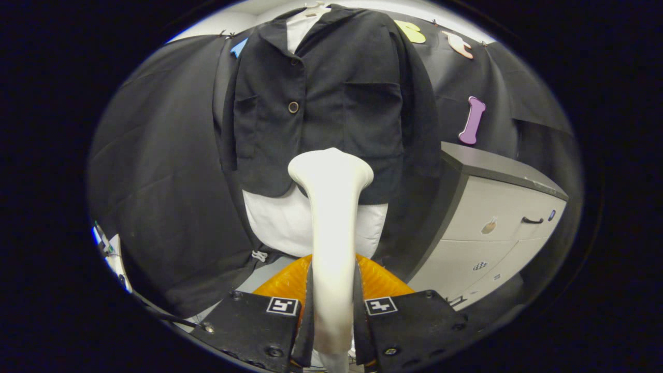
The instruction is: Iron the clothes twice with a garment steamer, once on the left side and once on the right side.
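Note:
A black jacket (321, 103) hangs on a hanger over a white garment (290, 223), straight ahead of me against the booth wall. My gripper (333, 305) is shut on the handle of a white garment steamer (331, 228), both fingers pressing its sides. The steamer stands upright between the fingers, and its wide head (330, 168) sits at the jacket's lower hem, a little right of the button line. I cannot tell whether the head touches the cloth.
A grey cabinet with drawers (497, 217) stands to the right of the jacket, close to its sleeve. An orange ribbed object (383, 282) lies low, just beyond the fingers. Black cloth drapes to the left of the jacket.

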Motion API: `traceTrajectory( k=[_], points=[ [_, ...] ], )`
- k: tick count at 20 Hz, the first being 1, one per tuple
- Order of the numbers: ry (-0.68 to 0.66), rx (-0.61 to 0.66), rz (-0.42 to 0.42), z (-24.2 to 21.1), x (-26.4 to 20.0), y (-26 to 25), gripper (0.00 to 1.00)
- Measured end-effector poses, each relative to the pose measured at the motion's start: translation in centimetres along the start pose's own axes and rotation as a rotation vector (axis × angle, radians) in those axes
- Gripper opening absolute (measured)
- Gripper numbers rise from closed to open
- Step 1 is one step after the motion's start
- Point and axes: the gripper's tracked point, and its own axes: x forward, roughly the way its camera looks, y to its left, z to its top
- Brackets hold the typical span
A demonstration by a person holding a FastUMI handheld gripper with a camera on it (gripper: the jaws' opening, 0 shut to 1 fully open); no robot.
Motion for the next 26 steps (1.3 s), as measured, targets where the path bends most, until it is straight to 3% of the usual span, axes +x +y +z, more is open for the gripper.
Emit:
traceTrajectory(
  k=[6,9,18,26],
  points=[
    [0.012,0.038,-0.029,-2.0,-1.9,1.0,0.33],
    [-0.023,0.044,-0.035,-0.7,-3.6,1.6,0.34],
    [-0.390,0.011,0.036,14.6,-11.5,5.1,0.34],
    [-0.607,-0.056,0.181,22.8,-13.5,12.3,0.34]
  ],
)
